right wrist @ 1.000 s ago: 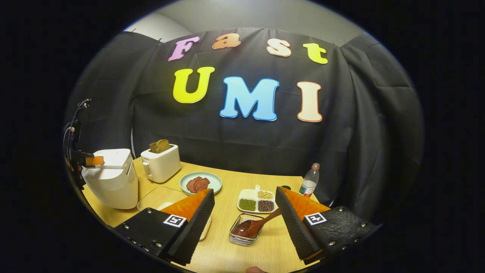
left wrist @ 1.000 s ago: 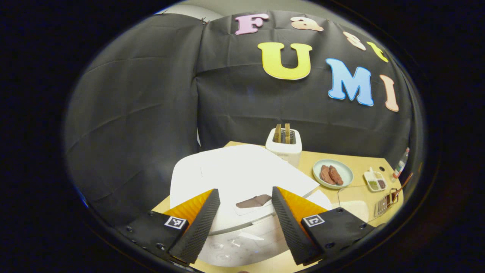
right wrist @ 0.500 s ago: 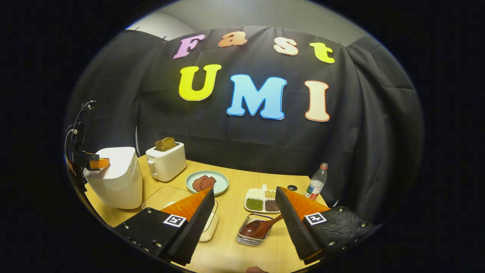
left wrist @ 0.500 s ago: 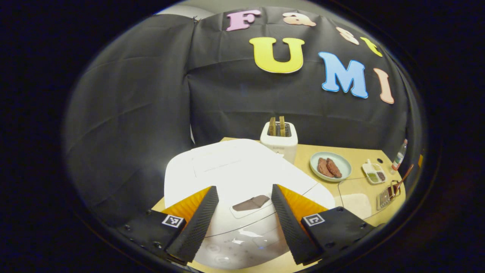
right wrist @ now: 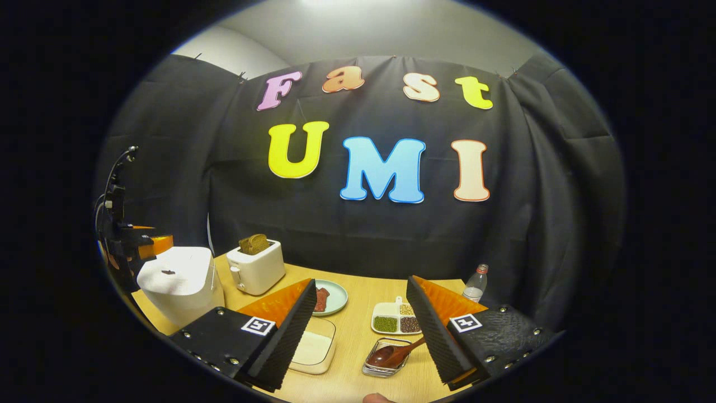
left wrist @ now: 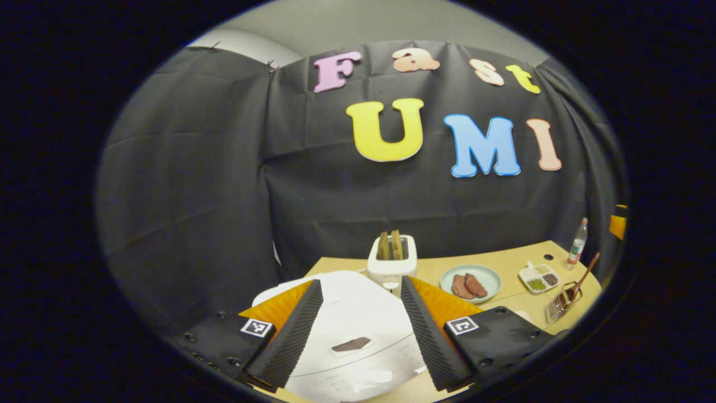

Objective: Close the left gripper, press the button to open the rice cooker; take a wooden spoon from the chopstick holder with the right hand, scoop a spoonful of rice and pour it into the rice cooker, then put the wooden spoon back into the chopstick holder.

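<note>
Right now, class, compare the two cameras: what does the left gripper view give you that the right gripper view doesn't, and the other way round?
Left gripper view: the left gripper, open, frames the rice cooker lid from above, with the button between its fingers.

Right gripper view: the open right gripper with the rice container in front of it, and the left gripper seen from outside, beside the cooker.

Shared: rice cooker, toaster, plate of meat, divided dish, bottle, and the wooden spoon resting in its holder.

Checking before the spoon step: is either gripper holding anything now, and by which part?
Nothing is held. The left gripper is open above the rice cooker; the right gripper is open, the wooden spoon untouched.
</note>
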`<move>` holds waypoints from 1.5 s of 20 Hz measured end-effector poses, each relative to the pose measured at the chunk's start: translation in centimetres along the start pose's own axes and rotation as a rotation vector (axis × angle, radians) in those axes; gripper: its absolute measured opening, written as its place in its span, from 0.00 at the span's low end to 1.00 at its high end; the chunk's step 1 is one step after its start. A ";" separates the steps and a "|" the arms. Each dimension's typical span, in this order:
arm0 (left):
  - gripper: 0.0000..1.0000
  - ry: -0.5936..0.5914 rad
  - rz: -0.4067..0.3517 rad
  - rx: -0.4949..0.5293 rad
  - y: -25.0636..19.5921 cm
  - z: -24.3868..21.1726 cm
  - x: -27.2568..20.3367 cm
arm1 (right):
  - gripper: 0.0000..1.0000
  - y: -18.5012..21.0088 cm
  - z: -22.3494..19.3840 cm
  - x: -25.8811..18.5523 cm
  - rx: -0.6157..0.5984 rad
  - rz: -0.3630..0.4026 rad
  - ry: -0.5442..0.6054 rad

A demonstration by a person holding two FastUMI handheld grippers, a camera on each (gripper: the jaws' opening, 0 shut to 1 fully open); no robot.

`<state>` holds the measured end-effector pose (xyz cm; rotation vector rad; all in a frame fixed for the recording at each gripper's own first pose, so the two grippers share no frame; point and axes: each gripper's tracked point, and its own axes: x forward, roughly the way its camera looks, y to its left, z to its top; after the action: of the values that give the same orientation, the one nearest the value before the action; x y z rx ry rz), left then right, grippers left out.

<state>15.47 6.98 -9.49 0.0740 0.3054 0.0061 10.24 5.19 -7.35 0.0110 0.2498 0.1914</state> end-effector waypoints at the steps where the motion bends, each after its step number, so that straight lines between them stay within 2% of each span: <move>1: 0.95 -0.035 -0.015 -0.003 -0.8 1.7 -0.7 | 0.98 -0.2 0.6 -0.3 -0.009 -0.011 -0.010; 6: 0.95 -0.161 -0.053 -0.038 -3.3 7.2 -4.7 | 0.98 0.3 4.8 -2.4 -0.029 -0.028 -0.103; 11: 0.97 -0.274 -0.042 -0.031 -4.4 11.3 -8.4 | 0.98 0.6 7.3 -3.9 -0.007 -0.032 -0.155; 12: 0.99 -0.287 -0.039 -0.031 -4.7 11.4 -9.1 | 0.98 0.5 7.8 -4.1 -0.004 -0.037 -0.168; 15: 0.94 -0.316 -0.059 -0.058 -6.3 11.5 -10.5 | 0.98 0.4 8.4 -4.9 0.024 -0.059 -0.207; 17: 0.95 -0.317 -0.074 -0.065 -7.2 11.1 -10.9 | 0.97 0.3 7.8 -5.0 0.038 -0.073 -0.203; 18: 0.99 -0.313 -0.077 -0.062 -7.5 11.0 -11.1 | 0.97 0.3 7.6 -5.1 0.043 -0.075 -0.199; 21: 0.97 -0.307 -0.102 -0.054 -8.3 10.9 -11.4 | 0.98 0.2 7.5 -5.2 0.050 -0.085 -0.201; 30: 0.98 -0.344 -0.099 -0.046 -8.4 12.4 -11.9 | 0.98 -0.6 8.4 -5.9 0.025 -0.114 -0.231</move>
<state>7.82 -2.53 5.20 0.0130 -0.0356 -0.0966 6.82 3.64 2.18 0.0433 0.0220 0.0728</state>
